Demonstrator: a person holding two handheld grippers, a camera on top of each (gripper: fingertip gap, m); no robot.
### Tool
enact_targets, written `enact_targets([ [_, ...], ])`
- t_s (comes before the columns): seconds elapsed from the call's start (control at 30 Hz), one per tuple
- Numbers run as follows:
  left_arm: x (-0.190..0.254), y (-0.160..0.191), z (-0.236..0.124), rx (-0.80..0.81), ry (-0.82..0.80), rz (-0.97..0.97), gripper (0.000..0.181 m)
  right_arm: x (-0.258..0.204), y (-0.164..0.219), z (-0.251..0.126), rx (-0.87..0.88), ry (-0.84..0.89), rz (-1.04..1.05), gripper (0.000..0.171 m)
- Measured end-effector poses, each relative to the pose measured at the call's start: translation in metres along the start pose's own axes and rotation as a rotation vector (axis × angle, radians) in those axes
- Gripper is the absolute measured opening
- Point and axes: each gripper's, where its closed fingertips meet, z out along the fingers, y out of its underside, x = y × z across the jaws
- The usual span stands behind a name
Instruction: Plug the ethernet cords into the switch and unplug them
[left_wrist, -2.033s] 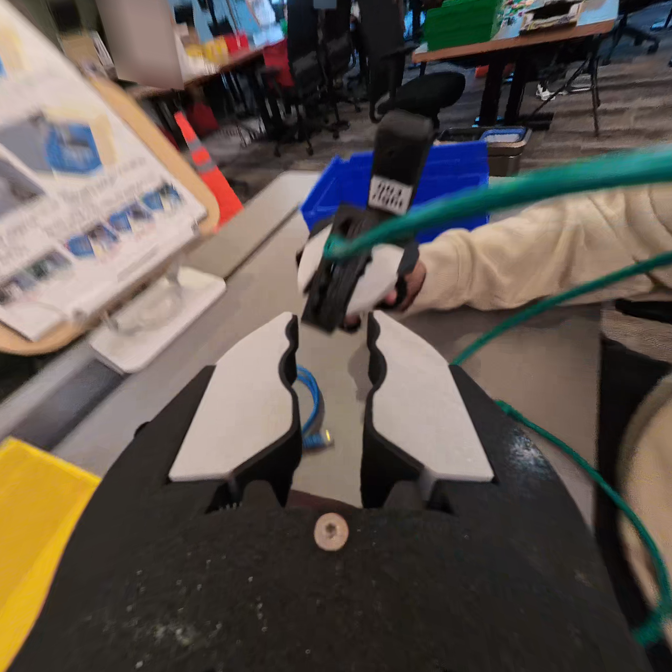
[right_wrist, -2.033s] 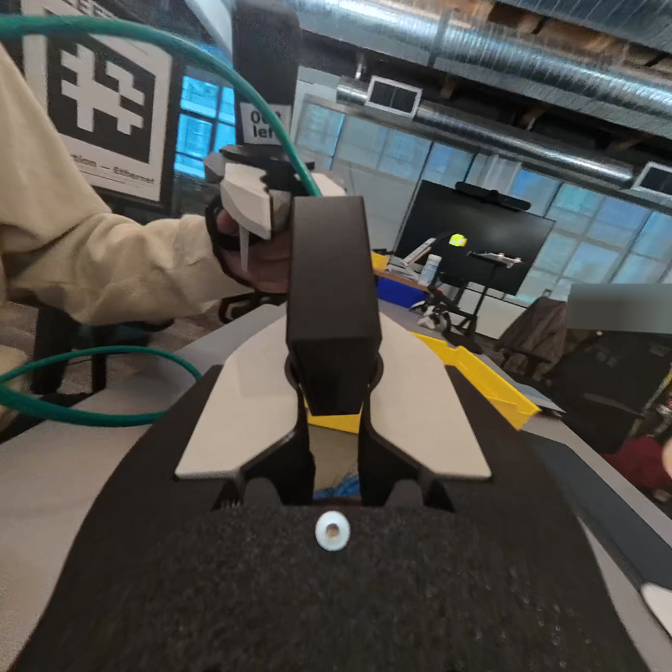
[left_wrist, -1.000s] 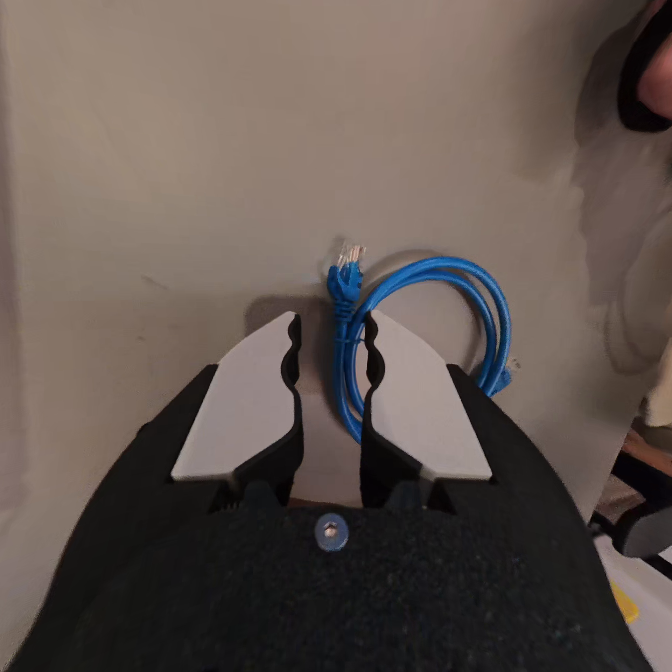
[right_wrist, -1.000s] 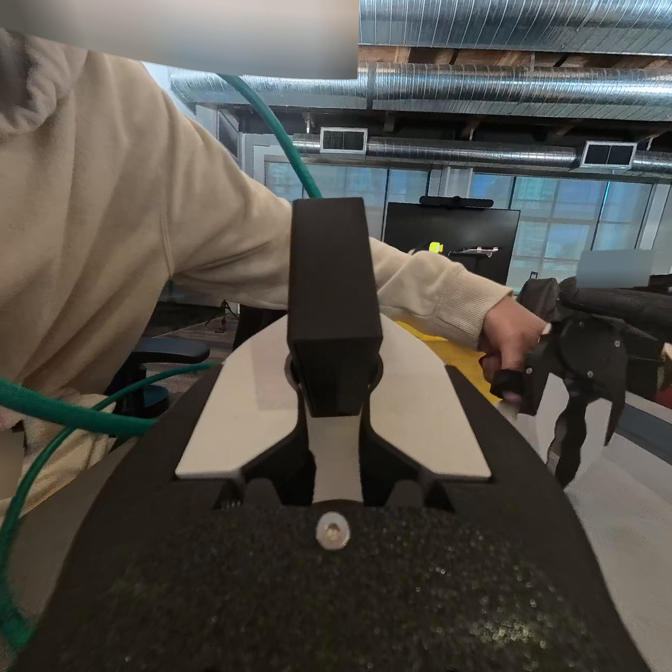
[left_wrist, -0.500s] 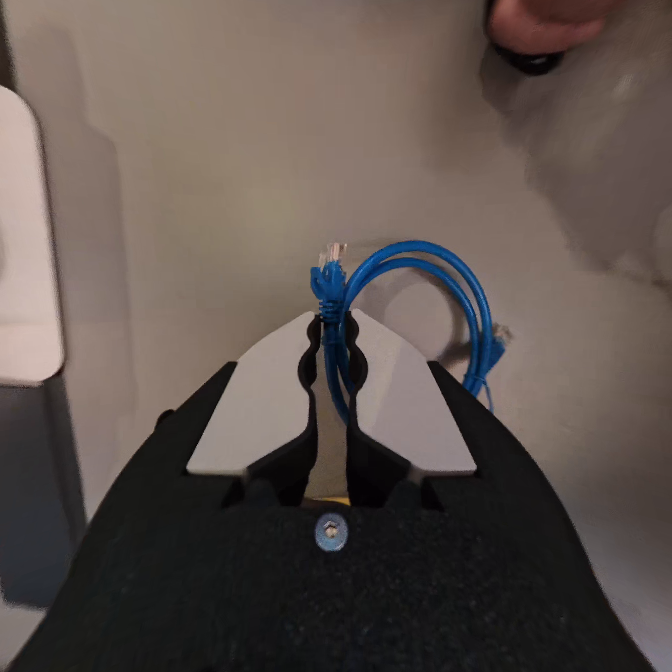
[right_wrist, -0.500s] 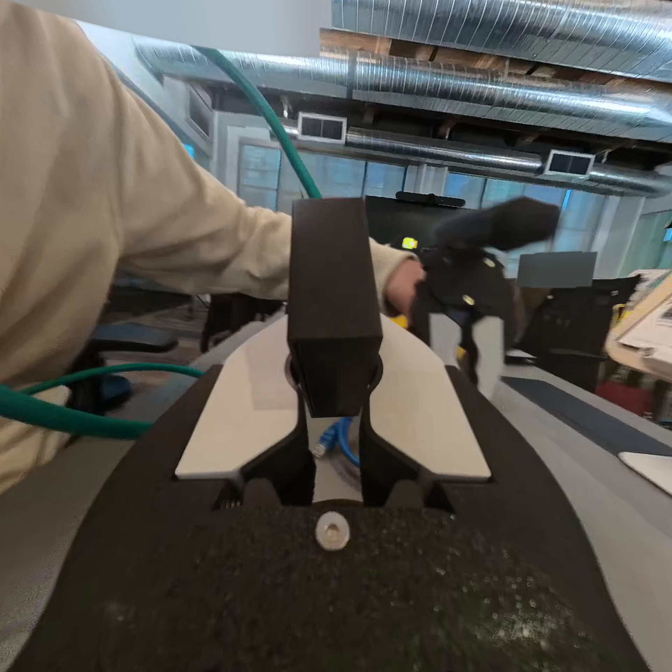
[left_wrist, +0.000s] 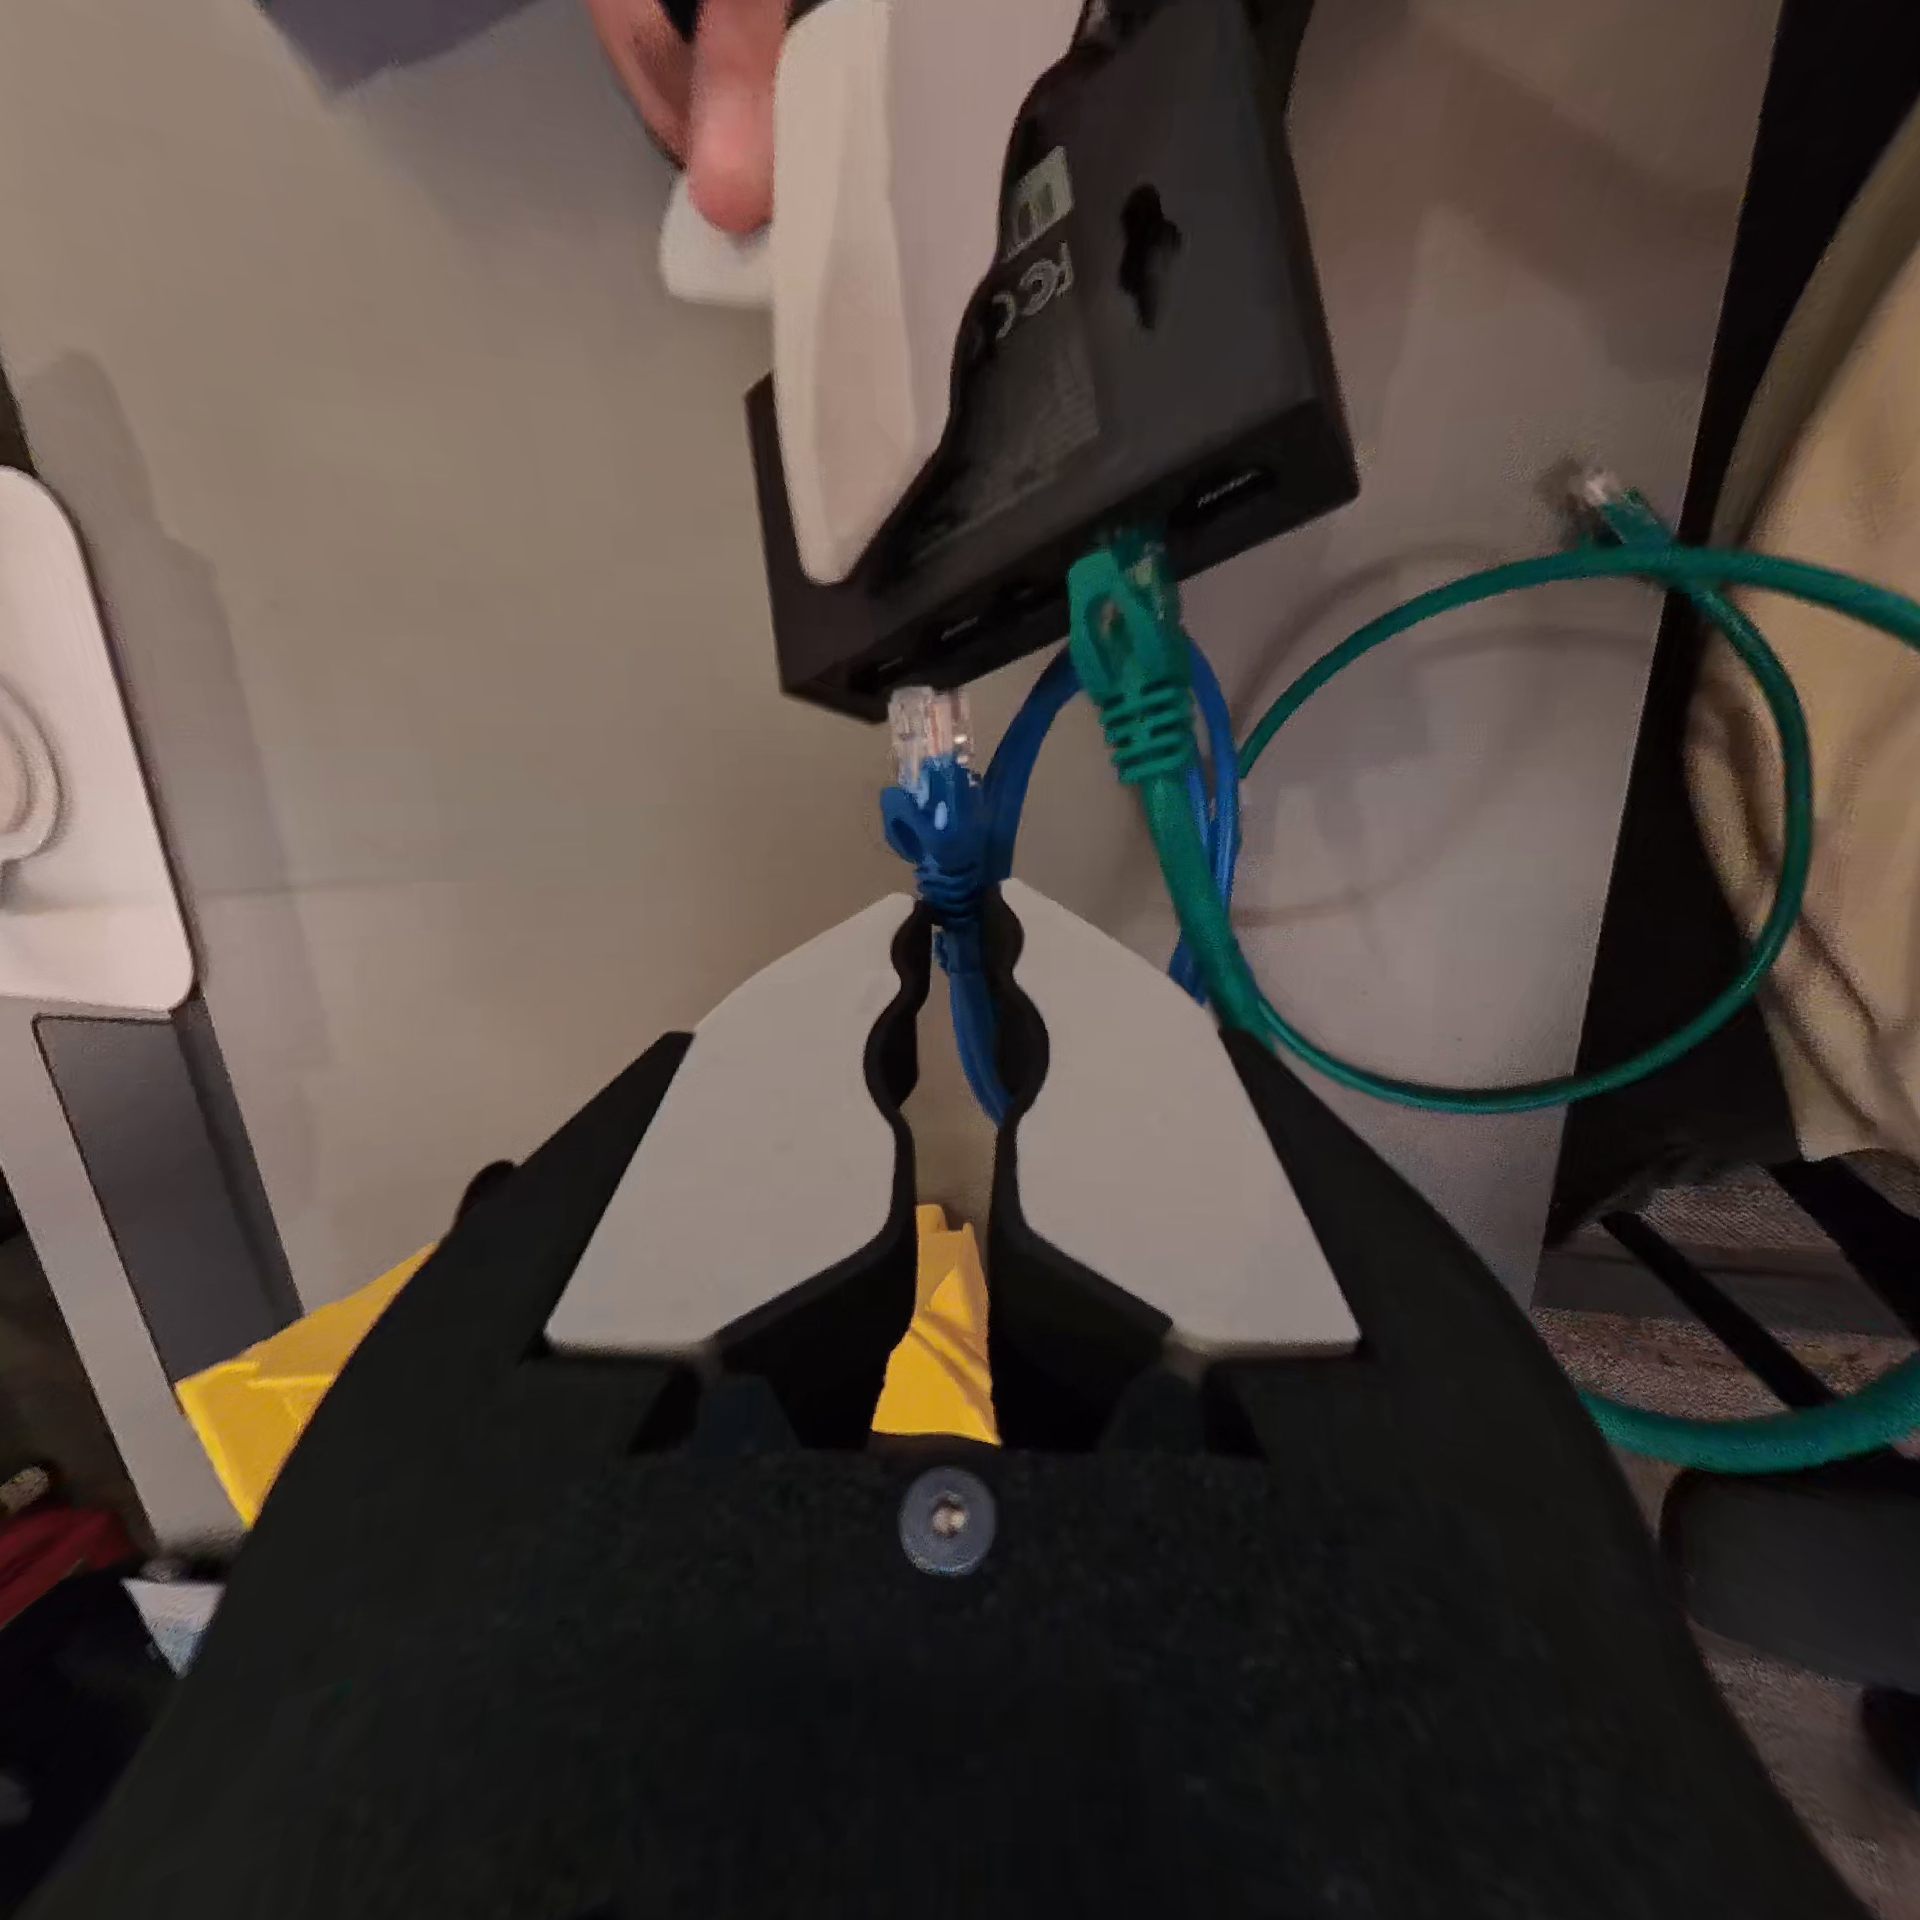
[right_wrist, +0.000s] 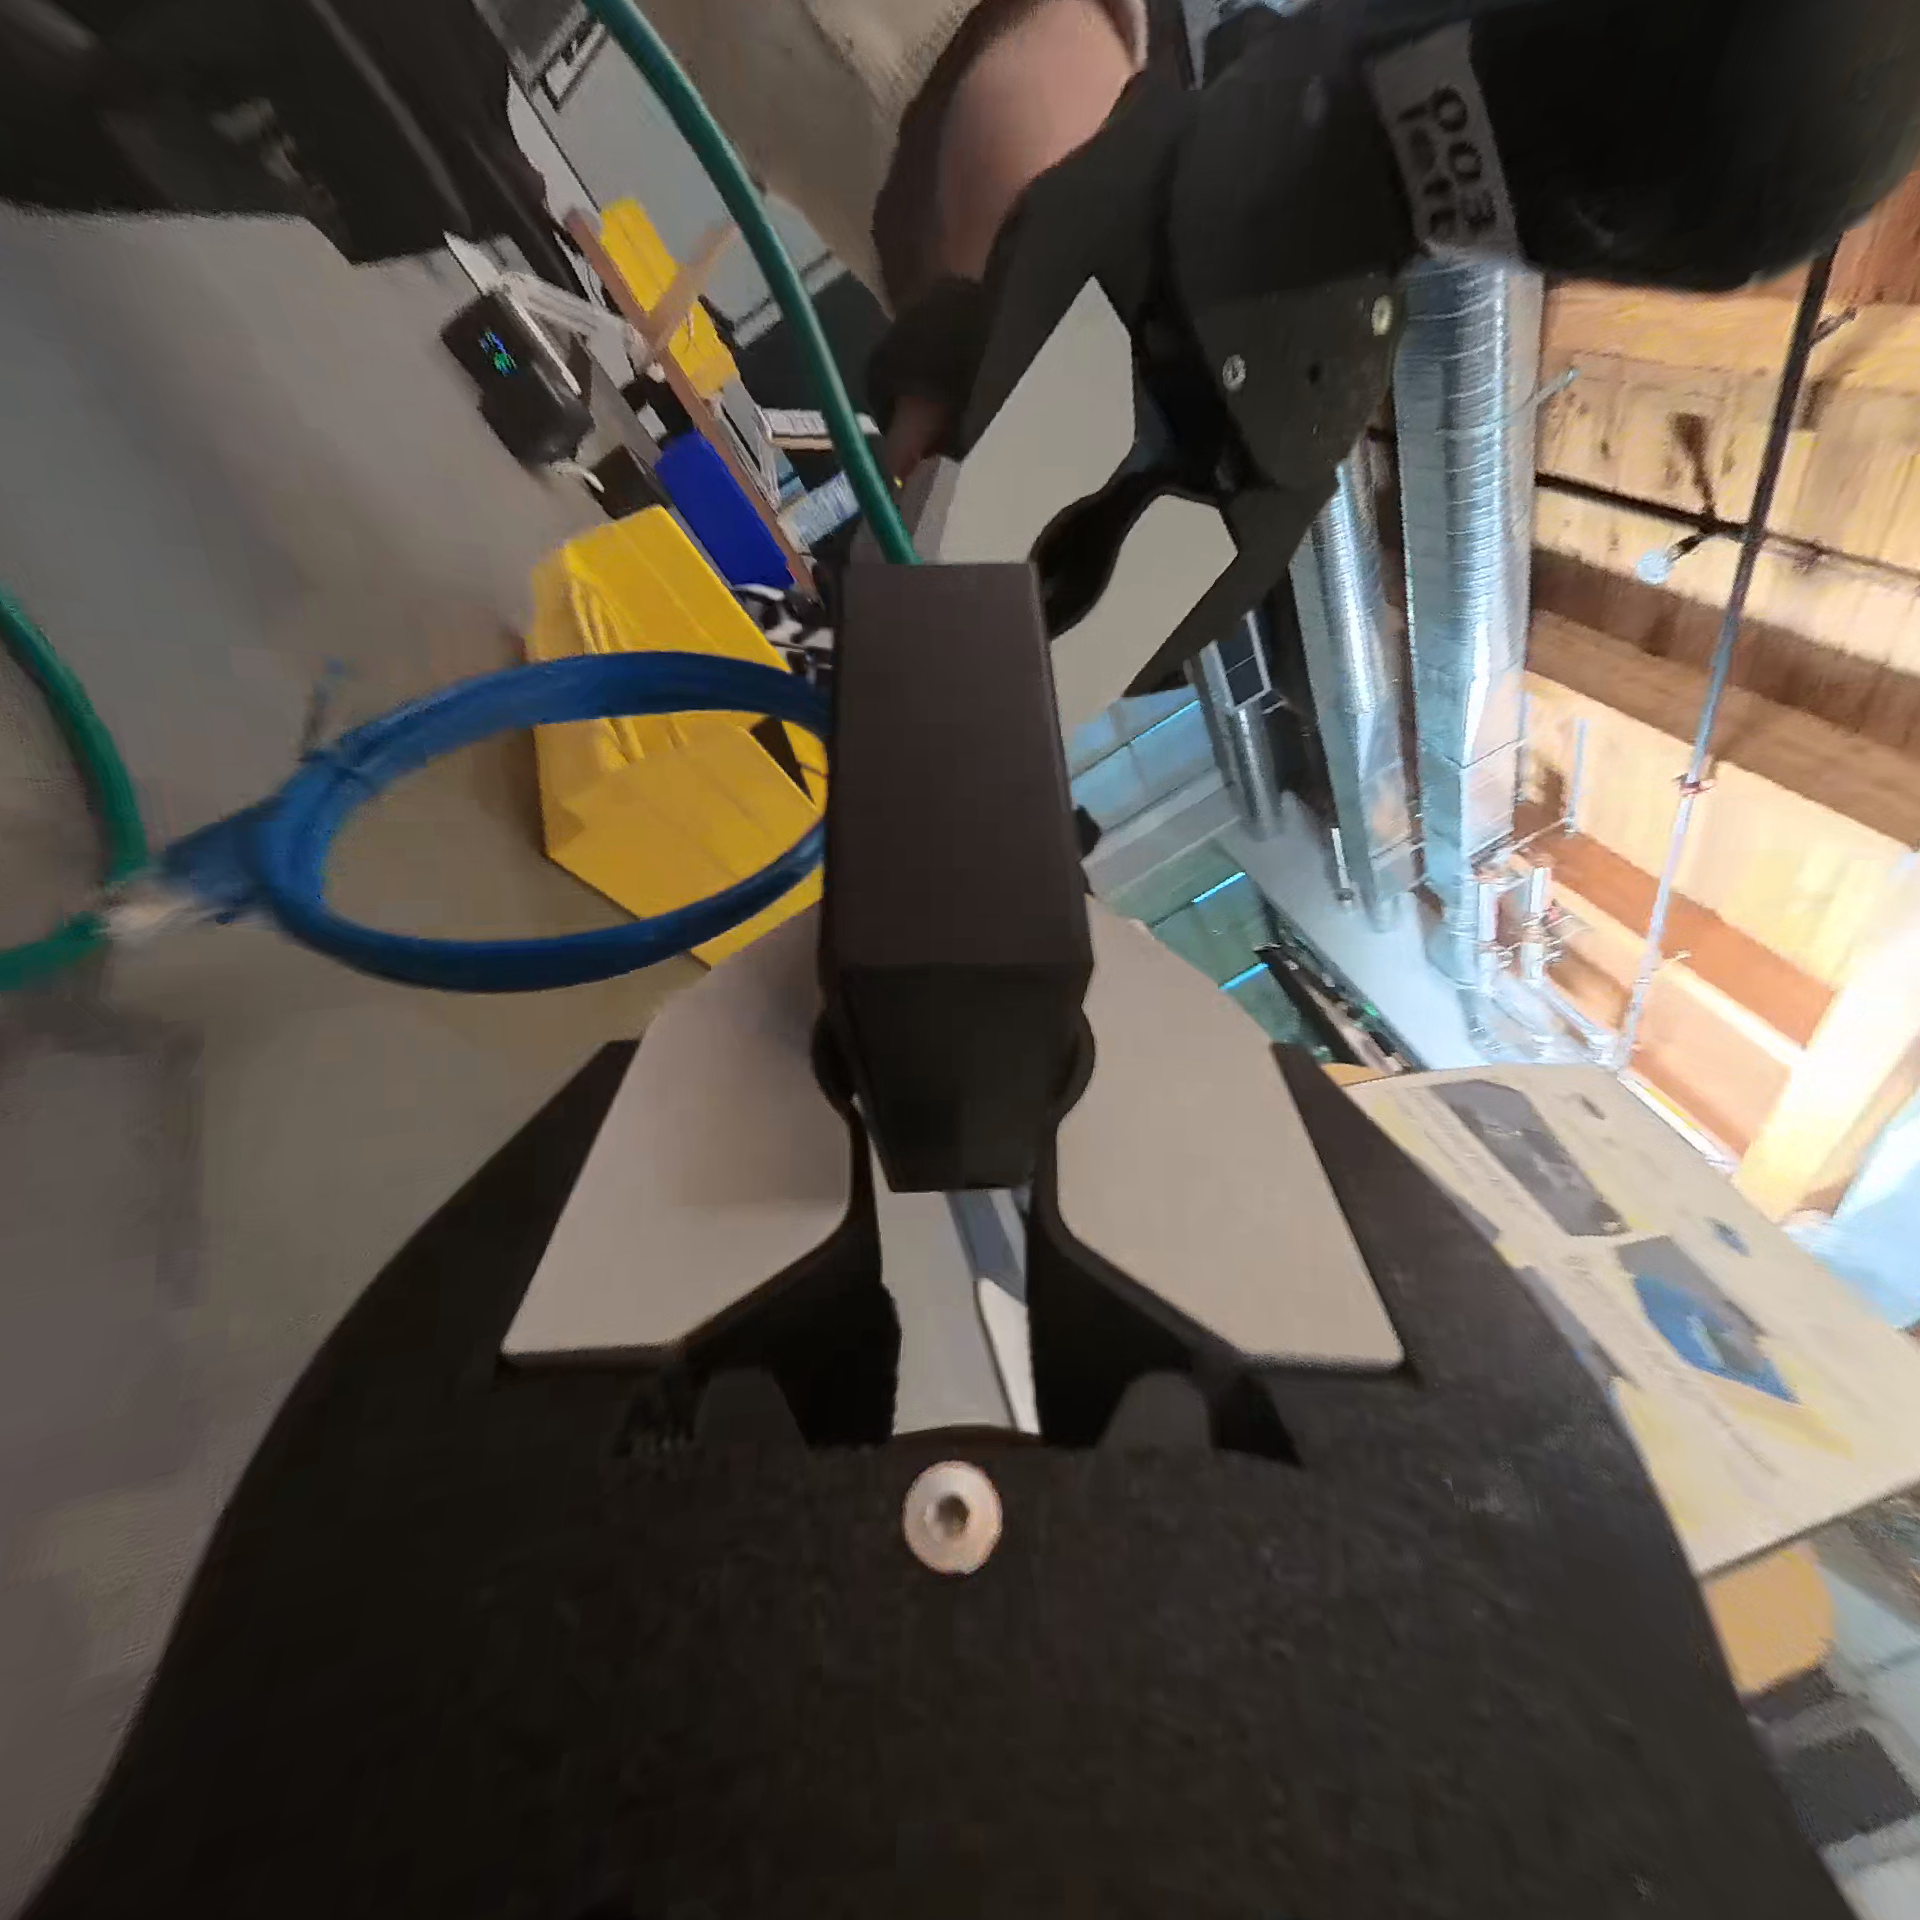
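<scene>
My left gripper (left_wrist: 958, 920) is shut on the blue ethernet cord (left_wrist: 977, 1018) just behind its boot. The clear plug (left_wrist: 925, 727) points up and sits at a port on the left end of the black switch (left_wrist: 1174, 343). My right gripper (right_wrist: 951, 1039) is shut on the switch (right_wrist: 940, 831) and holds it in the air. A green ethernet cord (left_wrist: 1138, 675) is plugged into the switch and loops to the right. The blue cord's coil (right_wrist: 499, 831) hangs to the left in the right wrist view. The left gripper also shows in the right wrist view (right_wrist: 1195, 436).
A person's hand (left_wrist: 717, 114) holds the right gripper at the top of the left wrist view. A yellow bin (right_wrist: 665, 769) stands on the grey table (left_wrist: 416, 520). A white holder (left_wrist: 62, 748) lies at the left. A chair and a beige sleeve (left_wrist: 1829, 727) are at the right.
My left gripper closed on the blue cord and lifted it off the table. The right gripper brought the switch over, so the blue plug now meets the switch's port side.
</scene>
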Motion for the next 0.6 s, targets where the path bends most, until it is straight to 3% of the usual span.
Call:
enact_targets([
  [0.23, 0.001, -0.008, 0.012, -0.05, 0.023, 0.03, 0.009, -0.002, 0.002, -0.007, -0.042, -0.035, -0.131, 0.03],
  [0.6, 0.004, 0.008, 0.029, -0.153, 0.111, 0.044, 0.009, -0.025, 0.021, 0.0, -0.149, -0.126, -0.234, 0.03],
])
